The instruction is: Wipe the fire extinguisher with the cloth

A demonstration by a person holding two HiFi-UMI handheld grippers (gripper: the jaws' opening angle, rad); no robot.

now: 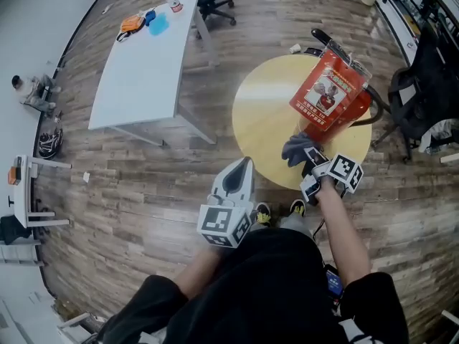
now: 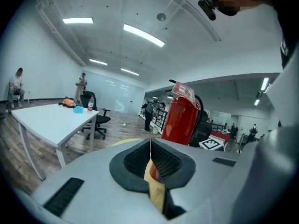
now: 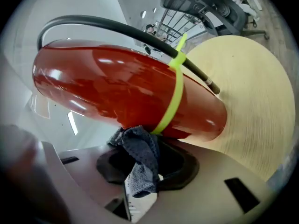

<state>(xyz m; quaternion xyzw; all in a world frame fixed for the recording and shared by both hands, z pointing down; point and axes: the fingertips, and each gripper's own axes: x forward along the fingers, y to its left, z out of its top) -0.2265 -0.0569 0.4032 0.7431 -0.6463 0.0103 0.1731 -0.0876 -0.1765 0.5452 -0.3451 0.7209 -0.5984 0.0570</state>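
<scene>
We hold left gripper (image 2: 150,149) back, fingers closed, empty | right gripper (image 3: 140,171) fingers clamp cloth (image 3: 141,148), pressing it on fire extinguisher (image 3: 117,92) to wipe.

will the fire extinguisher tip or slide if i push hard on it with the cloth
Probably steady: the fire extinguisher is a tall cylinder standing upright on the round table, likely heavy. The cloth in the right gripper presses low on its body, so tipping seems unlikely. Its glossy red shell may let the cloth slip easily.
</scene>
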